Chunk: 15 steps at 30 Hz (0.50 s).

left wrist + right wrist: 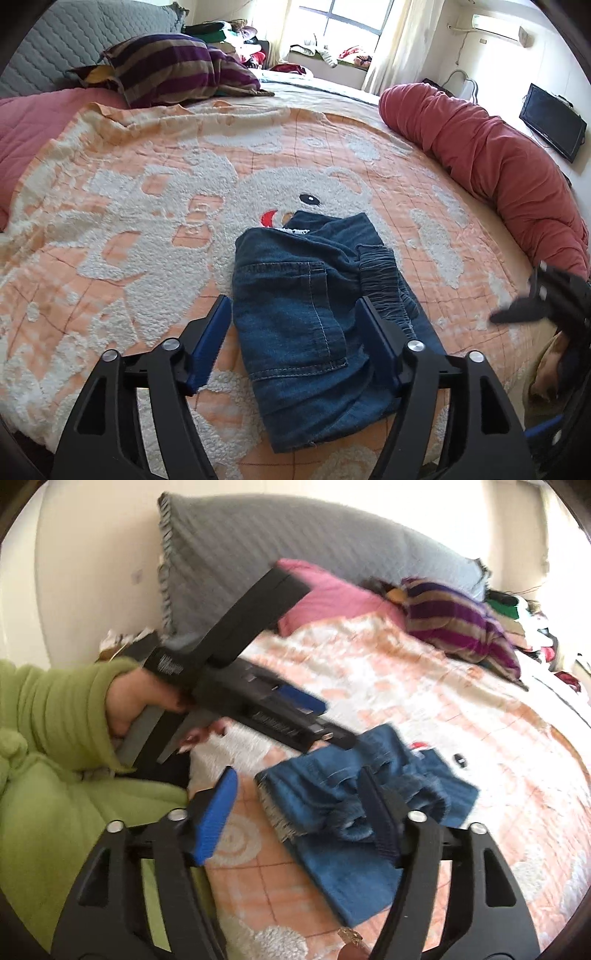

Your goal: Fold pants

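Note:
The blue denim pants (314, 325) lie folded into a compact bundle on the orange and white bear blanket (129, 221), back pocket up and elastic waistband at the right. My left gripper (295, 314) is open, its blue pads on either side of the bundle's near half, holding nothing. The right wrist view shows the pants (362, 805) too, blurred. My right gripper (299, 790) is open above the bundle's edge. The left gripper's body (258, 701) reaches in from the left, held by a hand in a green sleeve.
A striped purple pillow (177, 70) and a grey quilted headboard cushion (74, 40) sit at the head of the bed. A rolled red duvet (498, 158) lines the right side. A small monitor (554, 122) stands beyond it.

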Each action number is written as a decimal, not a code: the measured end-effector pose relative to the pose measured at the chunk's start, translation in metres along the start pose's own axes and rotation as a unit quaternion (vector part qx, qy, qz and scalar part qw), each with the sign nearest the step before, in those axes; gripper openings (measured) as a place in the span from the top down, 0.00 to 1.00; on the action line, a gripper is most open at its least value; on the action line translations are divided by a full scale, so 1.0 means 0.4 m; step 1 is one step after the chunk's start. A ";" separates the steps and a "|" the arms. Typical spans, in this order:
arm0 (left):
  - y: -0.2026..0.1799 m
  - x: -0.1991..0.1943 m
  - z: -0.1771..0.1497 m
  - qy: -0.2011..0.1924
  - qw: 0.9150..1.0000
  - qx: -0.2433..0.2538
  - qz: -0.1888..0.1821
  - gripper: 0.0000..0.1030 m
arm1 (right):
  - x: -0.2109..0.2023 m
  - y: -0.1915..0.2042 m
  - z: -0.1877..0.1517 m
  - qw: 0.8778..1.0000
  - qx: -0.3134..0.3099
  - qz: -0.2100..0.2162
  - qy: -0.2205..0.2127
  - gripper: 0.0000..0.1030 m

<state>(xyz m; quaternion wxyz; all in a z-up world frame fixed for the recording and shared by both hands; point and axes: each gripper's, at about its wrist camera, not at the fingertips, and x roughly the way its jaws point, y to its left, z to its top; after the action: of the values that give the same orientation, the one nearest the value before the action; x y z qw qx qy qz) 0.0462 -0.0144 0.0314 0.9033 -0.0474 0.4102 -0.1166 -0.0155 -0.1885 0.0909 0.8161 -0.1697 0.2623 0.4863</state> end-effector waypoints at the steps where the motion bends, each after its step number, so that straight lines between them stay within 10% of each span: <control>1: -0.001 -0.004 0.000 -0.002 1.000 -0.001 0.001 0.23 | -0.005 -0.008 0.001 1.000 0.005 -0.004 -0.003 0.36; 15: -0.010 -0.031 -0.004 -0.015 1.000 0.004 0.011 0.13 | -0.028 -0.151 -0.016 0.989 0.104 -0.101 -0.026 0.18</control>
<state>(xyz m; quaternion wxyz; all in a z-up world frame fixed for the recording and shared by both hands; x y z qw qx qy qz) 0.0365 -0.0151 0.0402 0.9107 -0.0413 0.3968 -0.1073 0.0317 -0.2278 0.0937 0.8810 -0.0969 0.2712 0.3754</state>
